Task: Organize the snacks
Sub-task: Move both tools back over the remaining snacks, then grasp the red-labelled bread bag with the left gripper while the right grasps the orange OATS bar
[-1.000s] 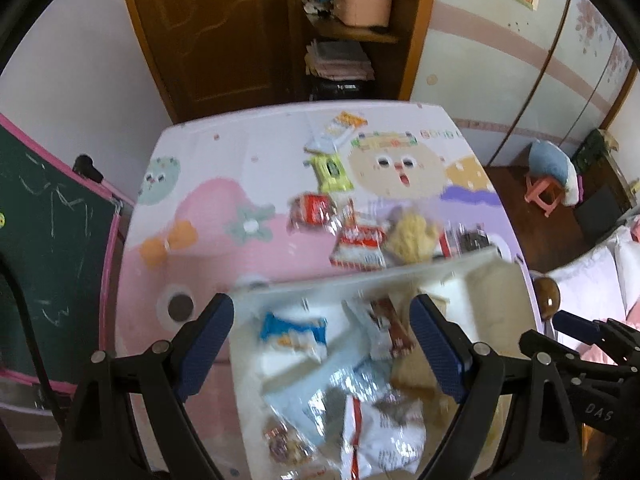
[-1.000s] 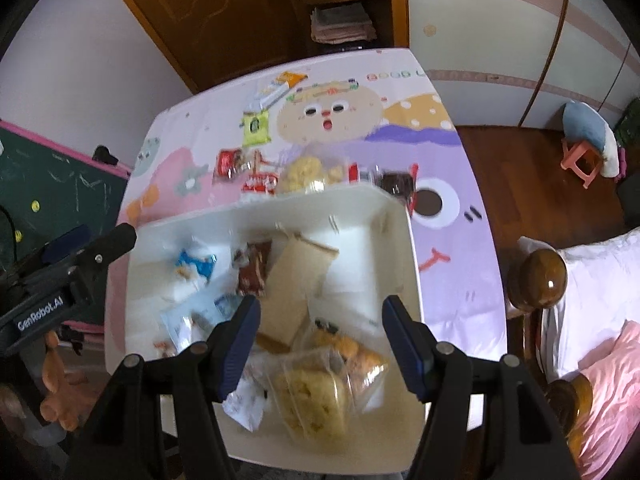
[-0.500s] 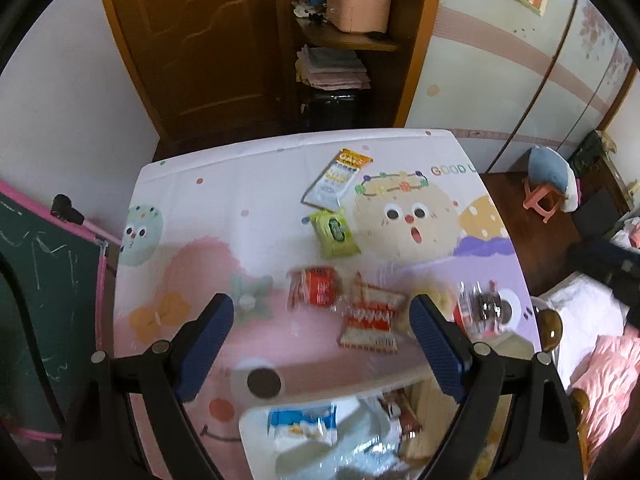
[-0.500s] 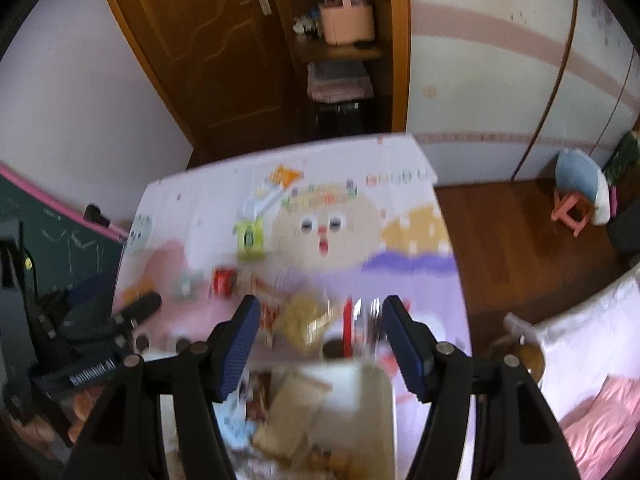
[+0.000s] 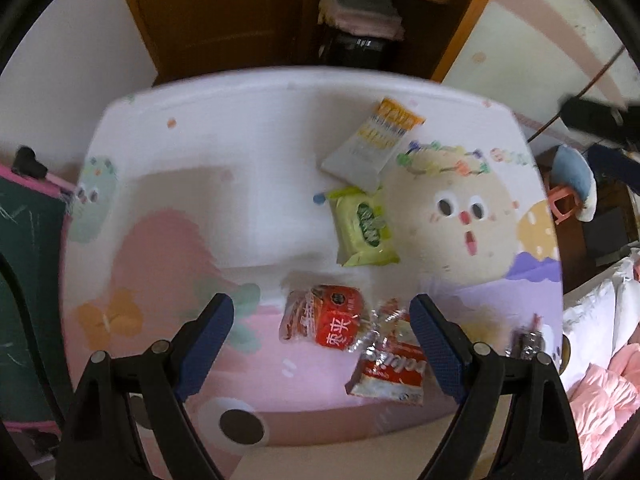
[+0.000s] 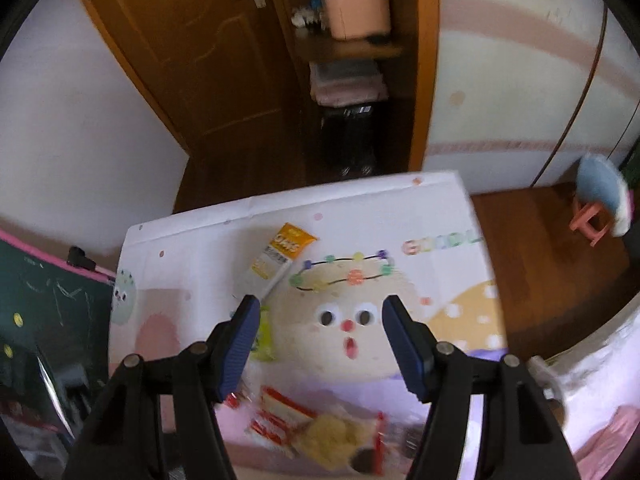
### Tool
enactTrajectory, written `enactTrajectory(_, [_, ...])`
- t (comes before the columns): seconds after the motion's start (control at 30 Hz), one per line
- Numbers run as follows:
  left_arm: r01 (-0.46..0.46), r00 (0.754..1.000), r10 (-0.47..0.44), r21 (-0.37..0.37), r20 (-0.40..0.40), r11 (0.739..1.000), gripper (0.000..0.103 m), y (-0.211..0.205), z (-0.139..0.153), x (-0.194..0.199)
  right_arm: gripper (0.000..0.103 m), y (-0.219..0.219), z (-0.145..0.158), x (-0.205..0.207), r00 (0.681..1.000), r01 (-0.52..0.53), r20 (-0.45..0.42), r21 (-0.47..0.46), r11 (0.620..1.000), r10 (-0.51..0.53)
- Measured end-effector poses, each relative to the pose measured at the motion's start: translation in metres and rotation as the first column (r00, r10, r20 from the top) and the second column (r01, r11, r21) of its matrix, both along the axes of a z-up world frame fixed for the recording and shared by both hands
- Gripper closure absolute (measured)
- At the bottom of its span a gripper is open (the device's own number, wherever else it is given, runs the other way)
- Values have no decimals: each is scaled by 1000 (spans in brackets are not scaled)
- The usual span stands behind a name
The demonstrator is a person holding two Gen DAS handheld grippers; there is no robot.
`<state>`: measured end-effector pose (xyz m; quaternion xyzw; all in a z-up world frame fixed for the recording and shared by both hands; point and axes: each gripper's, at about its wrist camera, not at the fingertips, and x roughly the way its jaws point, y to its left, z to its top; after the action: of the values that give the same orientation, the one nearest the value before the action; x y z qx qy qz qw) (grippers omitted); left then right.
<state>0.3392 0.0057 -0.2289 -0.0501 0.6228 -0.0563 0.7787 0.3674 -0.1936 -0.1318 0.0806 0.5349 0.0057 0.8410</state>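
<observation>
Lying loose on the table (image 5: 192, 208), the snacks look scattered rather than sorted, which fits a tidy-up only partly done: an orange-topped white packet (image 5: 372, 144) sits farthest away, a green packet (image 5: 364, 226) just this side of it and touching its lower edge, then a red packet (image 5: 326, 318) and, overlapping its crinkled end, a red-and-white packet (image 5: 390, 366). A pale corner at the bottom edge of the left view may be a bin or tray (too little shows to say).

The left hand-held gripper (image 5: 320, 344) hangs over the red packet with its jaws spread wide and nothing between the pads; they straddle the packet from above without touching it, so my guess is that this is the next one to be picked up.

The right hand-held gripper (image 6: 316, 344) is about half open and also empty, poised above the cartoon face printed on the cloth, with the green packet (image 6: 264, 336) partly hidden behind its left finger and a yellowish snack bag (image 6: 332, 436) lying below it.
</observation>
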Motion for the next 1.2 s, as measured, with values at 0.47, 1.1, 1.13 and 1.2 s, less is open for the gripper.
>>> enactTrajectory(0.47, [-101,984,88,-75,-153,992,31,2,-71,9,39,33,-121,80,970,116,-228,139,983,-82])
enactTrajectory(1.1, [-190,974,181,-55,-136,980,49,44,-70,-3,54,95,-149,99,962,-3,-271,-163,987,-42])
enactTrajectory(1.13, [-193,974,184,-56,-129,980,52,45,-68,-4,56,96,-149,97,961,-11,-273,-172,985,-37])
enactTrajectory(1.2, [-194,975,185,-63,-125,979,53,52,-65,-6,60,94,-148,93,960,-17,-277,-171,985,-32])
